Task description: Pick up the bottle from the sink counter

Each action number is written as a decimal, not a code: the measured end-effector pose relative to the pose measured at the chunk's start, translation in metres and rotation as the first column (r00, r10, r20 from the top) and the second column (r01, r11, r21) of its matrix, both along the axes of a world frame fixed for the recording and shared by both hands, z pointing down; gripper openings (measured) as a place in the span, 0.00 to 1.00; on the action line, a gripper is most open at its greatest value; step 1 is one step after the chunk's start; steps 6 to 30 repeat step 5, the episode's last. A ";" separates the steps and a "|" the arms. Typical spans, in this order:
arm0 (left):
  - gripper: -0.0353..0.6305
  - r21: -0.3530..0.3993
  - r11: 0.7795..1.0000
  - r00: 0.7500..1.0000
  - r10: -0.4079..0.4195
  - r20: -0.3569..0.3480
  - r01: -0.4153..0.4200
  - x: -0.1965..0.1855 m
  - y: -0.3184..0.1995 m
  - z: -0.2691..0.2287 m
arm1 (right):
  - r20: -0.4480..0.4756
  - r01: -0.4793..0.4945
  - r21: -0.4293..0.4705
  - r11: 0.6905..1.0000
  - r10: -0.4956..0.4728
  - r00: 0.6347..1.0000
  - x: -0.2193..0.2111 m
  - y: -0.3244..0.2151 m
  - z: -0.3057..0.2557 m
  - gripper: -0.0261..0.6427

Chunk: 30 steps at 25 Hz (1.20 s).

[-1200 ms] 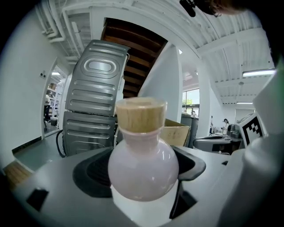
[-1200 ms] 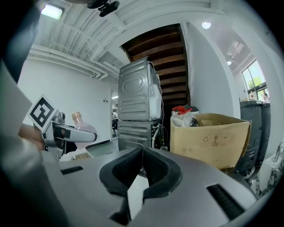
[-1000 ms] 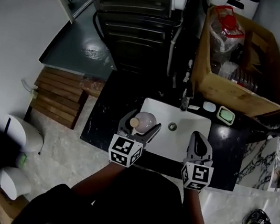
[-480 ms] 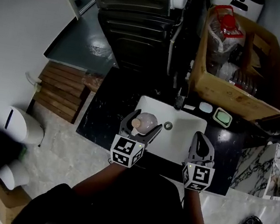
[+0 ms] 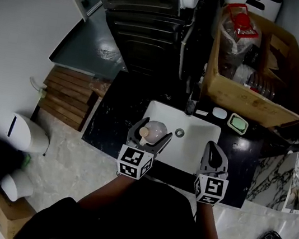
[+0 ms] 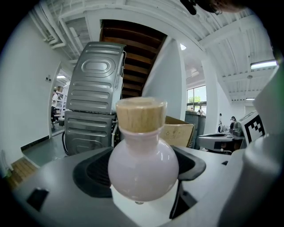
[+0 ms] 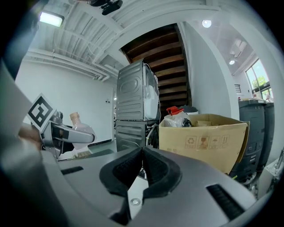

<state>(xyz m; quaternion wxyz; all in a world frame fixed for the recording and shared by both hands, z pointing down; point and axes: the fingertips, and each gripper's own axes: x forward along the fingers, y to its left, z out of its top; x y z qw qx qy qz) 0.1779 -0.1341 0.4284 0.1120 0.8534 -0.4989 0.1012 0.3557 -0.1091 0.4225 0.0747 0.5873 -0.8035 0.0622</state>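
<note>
A round pale-pink bottle [image 5: 153, 129] with a cork stopper [image 6: 141, 114] is clamped upright between the jaws of my left gripper [image 5: 149, 133], held above the left part of the white sink [image 5: 189, 151]. In the left gripper view the bottle [image 6: 143, 166] fills the gap between the two dark pads. My right gripper [image 5: 215, 155] hovers over the sink's right edge with its jaws pressed together and nothing between them [image 7: 142, 170]. From the right gripper view the bottle [image 7: 80, 129] and left gripper show at the left.
The sink sits in a black stone counter [image 5: 109, 121]. A faucet [image 5: 190, 107], a green soap dish [image 5: 238, 124] and a small pale object [image 5: 219, 113] line its back edge. A cardboard box [image 5: 255, 65] stands behind, a grey washer-dryer stack [image 5: 143, 18] at the back left.
The head view has shifted slightly; both grippers and the held bottle keep nearly the same place over the sink. The bottle stays clamped in the left gripper.
</note>
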 end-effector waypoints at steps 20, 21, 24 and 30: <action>0.65 0.005 1.000 1.000 -0.007 0.007 0.007 0.001 0.002 0.001 | -0.002 0.012 -0.006 1.000 -0.012 1.000 -0.001 0.004 0.004 0.09; 0.65 0.005 1.000 1.000 -0.007 0.007 0.007 0.001 0.002 0.001 | -0.002 0.012 -0.006 1.000 -0.012 1.000 -0.001 0.004 0.004 0.09; 0.65 0.005 1.000 1.000 -0.007 0.007 0.007 0.001 0.002 0.001 | -0.002 0.012 -0.006 1.000 -0.012 1.000 -0.001 0.004 0.004 0.09; 0.65 0.005 1.000 1.000 -0.007 0.007 0.007 0.001 0.002 0.001 | -0.002 0.012 -0.006 1.000 -0.012 1.000 -0.001 0.004 0.004 0.09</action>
